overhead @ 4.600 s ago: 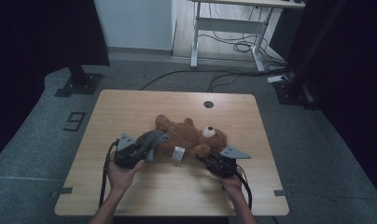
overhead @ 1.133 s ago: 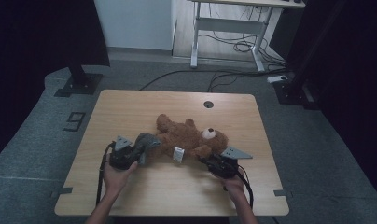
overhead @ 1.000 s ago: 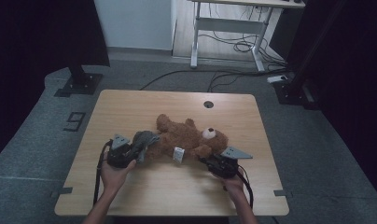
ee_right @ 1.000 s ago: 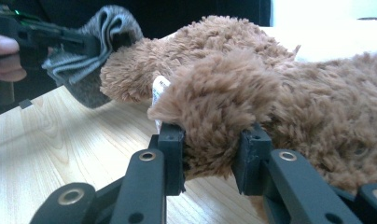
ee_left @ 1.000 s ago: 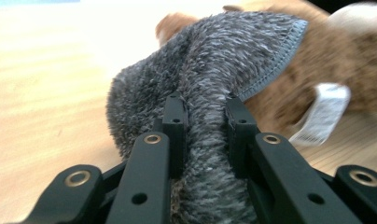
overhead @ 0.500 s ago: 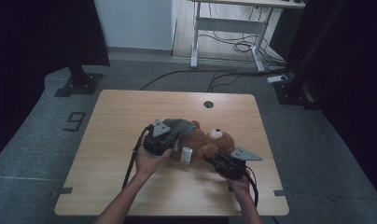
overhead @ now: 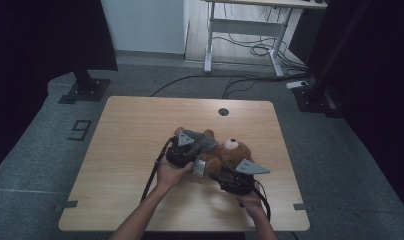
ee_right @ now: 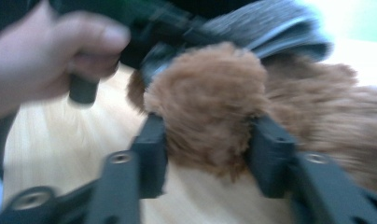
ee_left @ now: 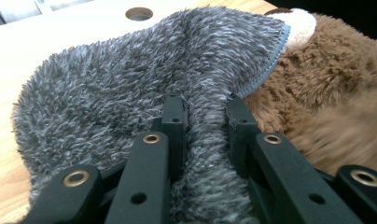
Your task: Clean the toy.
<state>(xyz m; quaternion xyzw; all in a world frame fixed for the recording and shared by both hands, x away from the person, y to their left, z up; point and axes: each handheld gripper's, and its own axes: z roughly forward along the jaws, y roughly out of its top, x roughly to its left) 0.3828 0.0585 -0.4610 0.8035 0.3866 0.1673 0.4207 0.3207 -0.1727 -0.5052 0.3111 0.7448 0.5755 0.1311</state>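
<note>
Midway through covering the teddy bear (overhead: 229,156), which lay just right of the table's (overhead: 130,150) centre: my left claw (ee_left: 203,122) pinched a fold of the grey cloth (ee_left: 130,79), draped over its 9 o'clock half. My right claw (ee_right: 203,140) clamped one paw; the head remained bare.
</note>
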